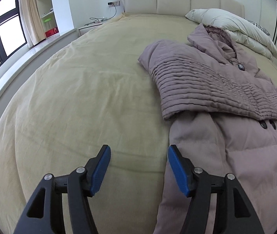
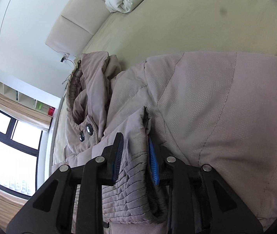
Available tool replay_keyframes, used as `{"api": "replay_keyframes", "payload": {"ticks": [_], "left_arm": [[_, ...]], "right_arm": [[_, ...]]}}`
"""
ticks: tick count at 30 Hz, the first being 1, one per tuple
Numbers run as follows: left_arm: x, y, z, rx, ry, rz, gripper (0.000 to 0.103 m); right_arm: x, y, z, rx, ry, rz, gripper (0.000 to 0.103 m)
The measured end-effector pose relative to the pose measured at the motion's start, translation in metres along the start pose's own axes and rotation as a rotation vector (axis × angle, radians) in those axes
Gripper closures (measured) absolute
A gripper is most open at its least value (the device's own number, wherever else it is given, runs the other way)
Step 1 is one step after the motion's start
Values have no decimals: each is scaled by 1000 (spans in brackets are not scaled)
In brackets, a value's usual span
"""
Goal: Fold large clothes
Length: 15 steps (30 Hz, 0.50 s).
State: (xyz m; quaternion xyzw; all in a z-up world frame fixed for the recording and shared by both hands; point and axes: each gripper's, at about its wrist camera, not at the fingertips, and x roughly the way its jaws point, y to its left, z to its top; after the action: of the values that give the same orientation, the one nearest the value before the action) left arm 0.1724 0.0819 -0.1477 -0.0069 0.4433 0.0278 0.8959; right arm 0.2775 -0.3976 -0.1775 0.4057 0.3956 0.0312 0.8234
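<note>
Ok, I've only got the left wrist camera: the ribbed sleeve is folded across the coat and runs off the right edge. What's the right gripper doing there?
Observer: The right gripper has the sleeve cuff between its pads.
Operator: Is it clamped?
Observer: I can't tell. The fabric fills the whole gap, but the pads don't clearly press it.
Operator: Where is the cuff relative to the coat's front?
Observer: It lies on the coat, with two dark buttons below the collar just to its left in the right wrist view.
</note>
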Motion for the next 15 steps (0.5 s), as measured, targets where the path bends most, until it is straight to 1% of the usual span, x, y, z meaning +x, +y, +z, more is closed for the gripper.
{"api": "replay_keyframes", "payload": {"ticks": [1,2,3,4,5,6,7,8,10,12,13,15], "left_arm": [[-8,3,1,-17,-24,-17,39],[-15,5,6,-34,-56,-28,39],[-20,7,13,-46,-88,-42,39],[-22,6,23,-53,-115,-56,42],[-21,2,33,-45,-132,-69,57],[-17,-4,45,-22,-138,-85,68],[-10,-12,57,8,-139,-104,90],[-1,-19,67,31,-135,-117,96],[19,-32,85,71,-131,-93,97],[42,-41,98,97,-93,-82,97],[55,-44,102,108,-65,-78,97],[79,-49,105,124,-5,-90,97]], "right_arm": [[-6,1,-1,5,-18,12,59],[-13,3,-3,2,-47,34,41],[-31,-1,1,-6,-77,65,36],[-39,6,-2,-21,-106,65,31],[-45,15,-5,-44,-131,55,31],[-50,25,-9,-75,-135,65,31],[-53,34,-14,-105,-119,91,31],[-53,45,-20,-132,-92,108,31],[-46,70,-34,-215,-32,92,31],[-30,88,-50,-274,14,53,32],[-21,90,-56,-286,27,30,32],[-4,83,-61,-284,41,-65,37]]}}
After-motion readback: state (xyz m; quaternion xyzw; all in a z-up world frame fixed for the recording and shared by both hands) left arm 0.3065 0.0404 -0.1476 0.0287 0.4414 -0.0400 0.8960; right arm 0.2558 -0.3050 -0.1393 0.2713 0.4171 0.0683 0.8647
